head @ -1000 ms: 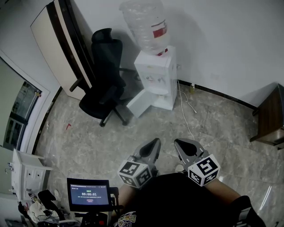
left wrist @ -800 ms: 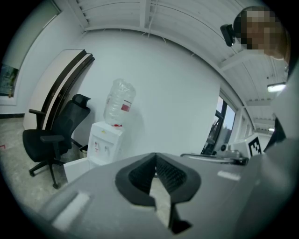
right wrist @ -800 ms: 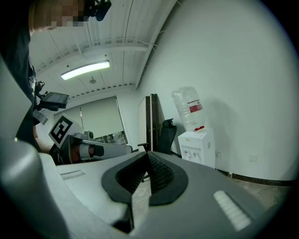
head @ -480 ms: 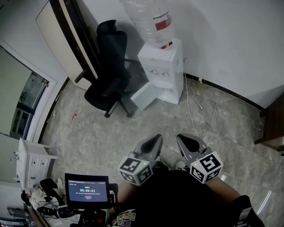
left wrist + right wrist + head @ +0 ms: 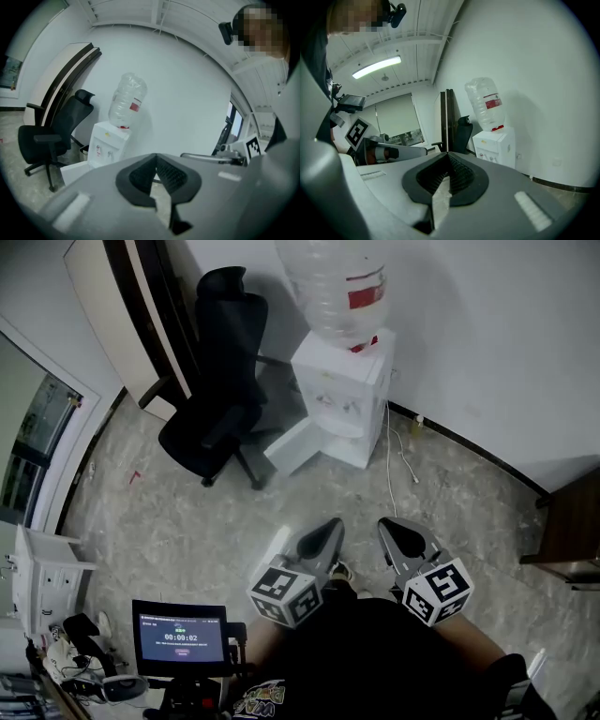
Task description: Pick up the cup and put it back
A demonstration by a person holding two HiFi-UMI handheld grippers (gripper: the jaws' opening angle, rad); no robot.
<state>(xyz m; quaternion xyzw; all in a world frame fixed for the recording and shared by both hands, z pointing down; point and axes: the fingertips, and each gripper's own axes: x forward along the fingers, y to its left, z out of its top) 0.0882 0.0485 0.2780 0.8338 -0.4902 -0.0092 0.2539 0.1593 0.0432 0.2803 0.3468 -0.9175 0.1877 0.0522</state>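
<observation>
Both jaw pairs are closed on nothing: left gripper [image 5: 325, 531] and right gripper [image 5: 392, 531] are side by side at my waist, tips toward the water dispenser [image 5: 342, 390] against the wall. Open grey tiled floor [image 5: 187, 521] lies between. The office chair [image 5: 214, 413] stands close on the dispenser's left and a white cable [image 5: 389, 465] trails on its right. I cannot tell from these views where the cup sits.

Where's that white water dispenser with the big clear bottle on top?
In the head view the white water dispenser stands top centre against the white wall, just right of the black office chair.
</observation>
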